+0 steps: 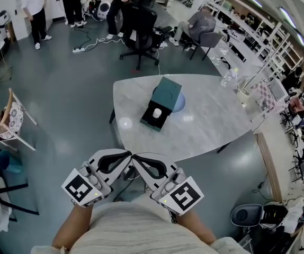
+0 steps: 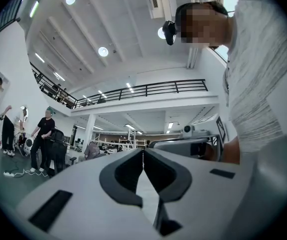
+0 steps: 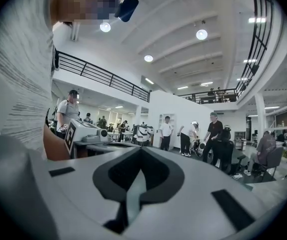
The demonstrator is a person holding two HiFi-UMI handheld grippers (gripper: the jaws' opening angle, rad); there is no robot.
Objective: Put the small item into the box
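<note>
So right under the two grippers it's just dark grey-green floor (image 1: 62,115), kinda glossy. Straight ahead of the tips is a pale, marble-looking table (image 1: 210,123) with a rounded edge, well apart from both grippers. Past the table there's a black office chair (image 1: 139,17), a seated person (image 1: 199,23) over on the right gripper's side, and some standing people (image 1: 35,7) way off on the left gripper's side. The gripper views show a big white hall with a railed balcony (image 2: 148,90) up high.

The left gripper (image 1: 125,155) and right gripper (image 1: 140,159) are tucked in close to the person's light shirt (image 1: 136,232), tips angled toward each other and almost meeting. Both have their jaws fully together, pad on pad, gripping nothing.

Out on the table ahead of them sits the box (image 1: 162,120), dark teal, with its lid (image 1: 167,93) tipped up on the far side. The small item (image 1: 157,112), a little white thing, is sitting inside the open box. A pale blue round thing (image 1: 179,105) peeks out just behind the lid, and clear bottles (image 1: 227,78) stand farther back toward the right
</note>
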